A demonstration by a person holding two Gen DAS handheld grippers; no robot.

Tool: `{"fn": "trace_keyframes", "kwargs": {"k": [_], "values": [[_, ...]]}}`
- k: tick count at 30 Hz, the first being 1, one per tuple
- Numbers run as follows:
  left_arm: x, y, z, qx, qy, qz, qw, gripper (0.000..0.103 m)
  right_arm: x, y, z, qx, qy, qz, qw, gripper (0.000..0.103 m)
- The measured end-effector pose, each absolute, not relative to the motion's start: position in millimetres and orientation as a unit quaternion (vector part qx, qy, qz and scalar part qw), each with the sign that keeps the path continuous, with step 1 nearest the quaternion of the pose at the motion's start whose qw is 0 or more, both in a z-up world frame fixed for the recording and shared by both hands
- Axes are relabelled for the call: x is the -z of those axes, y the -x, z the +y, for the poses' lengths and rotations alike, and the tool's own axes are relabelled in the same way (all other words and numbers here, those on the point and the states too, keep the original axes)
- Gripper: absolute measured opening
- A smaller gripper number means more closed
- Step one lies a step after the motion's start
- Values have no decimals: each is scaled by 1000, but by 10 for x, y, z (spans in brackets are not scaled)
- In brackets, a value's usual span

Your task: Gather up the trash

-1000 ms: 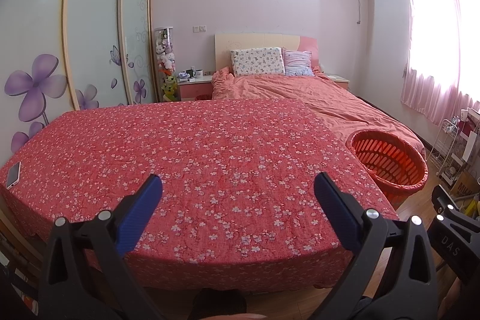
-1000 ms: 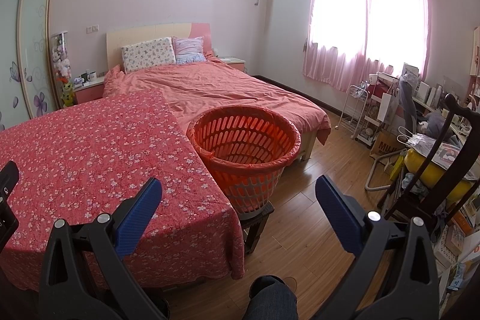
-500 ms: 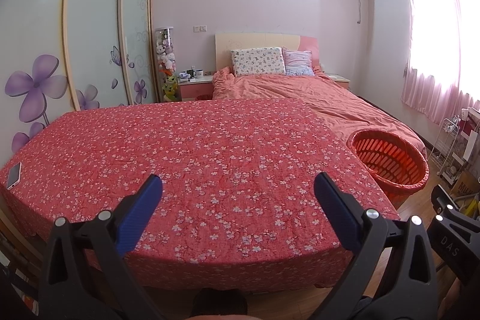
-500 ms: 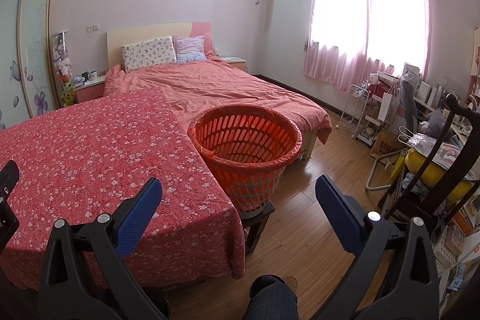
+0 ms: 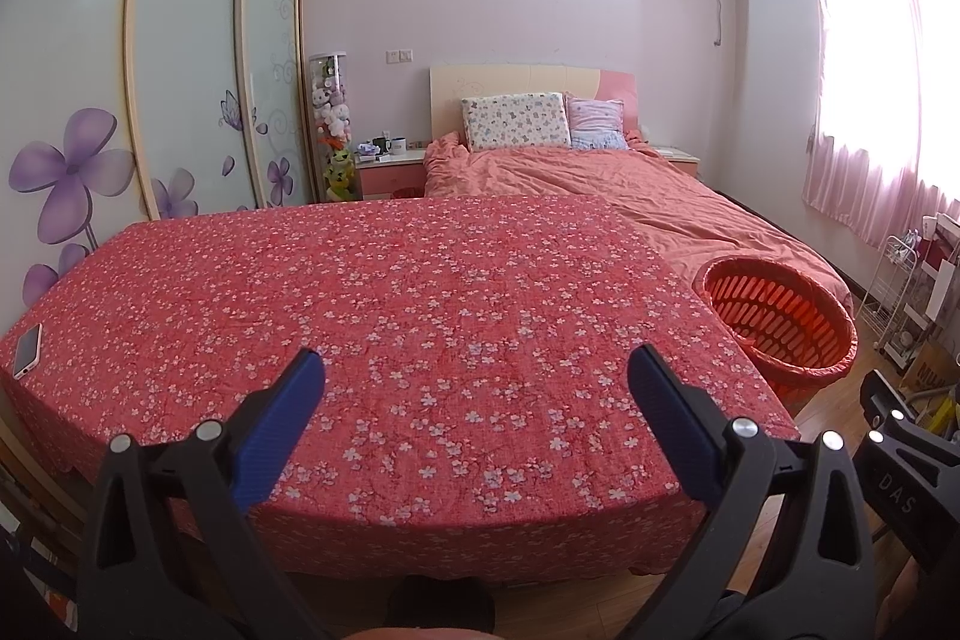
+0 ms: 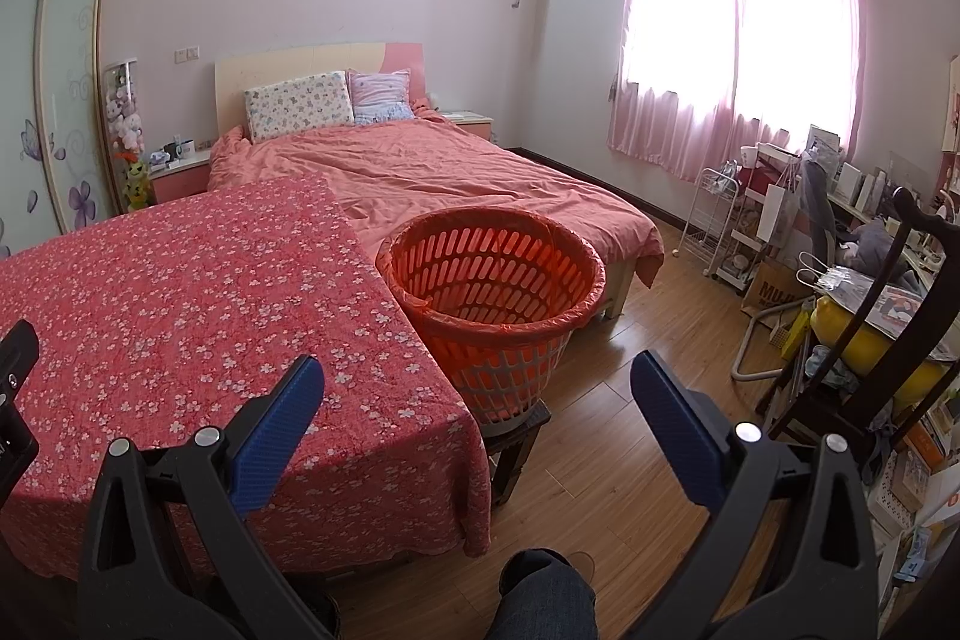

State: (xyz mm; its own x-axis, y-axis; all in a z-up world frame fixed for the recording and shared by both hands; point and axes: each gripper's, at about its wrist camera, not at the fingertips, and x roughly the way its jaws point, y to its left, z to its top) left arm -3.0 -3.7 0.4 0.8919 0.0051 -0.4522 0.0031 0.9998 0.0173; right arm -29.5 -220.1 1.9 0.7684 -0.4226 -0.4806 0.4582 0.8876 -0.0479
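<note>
An orange basket (image 6: 498,274) lined with an orange bag stands on a low stool beside the table's right edge; it also shows in the left wrist view (image 5: 780,316). I see nothing in it. My left gripper (image 5: 477,388) is open and empty above the near edge of the table with the red flowered cloth (image 5: 384,316). My right gripper (image 6: 477,388) is open and empty, above the table's right corner and the floor in front of the basket. No loose trash shows on the cloth.
A phone (image 5: 27,349) lies at the table's far left edge. A bed (image 6: 468,178) stands behind the table. A dark chair (image 6: 888,316), a white rack (image 6: 720,220) and cluttered shelves line the right side. My knee (image 6: 540,598) is below.
Both views have drifted back slightly; the basket sits a little farther right in the left wrist view. Both grippers stay open.
</note>
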Motion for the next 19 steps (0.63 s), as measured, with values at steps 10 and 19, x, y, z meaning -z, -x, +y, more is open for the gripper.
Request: {"fn": "trace_keyframes", "kwargs": {"k": [10,19], "values": [[-1,26,-34,-2,-7,232,973,99,-26,290,-2196,235,-36,247,939,101],[-1,10,-12,-1,-3,235,972,99,-27,281,-2192,234,-35,248,939,101]]}}
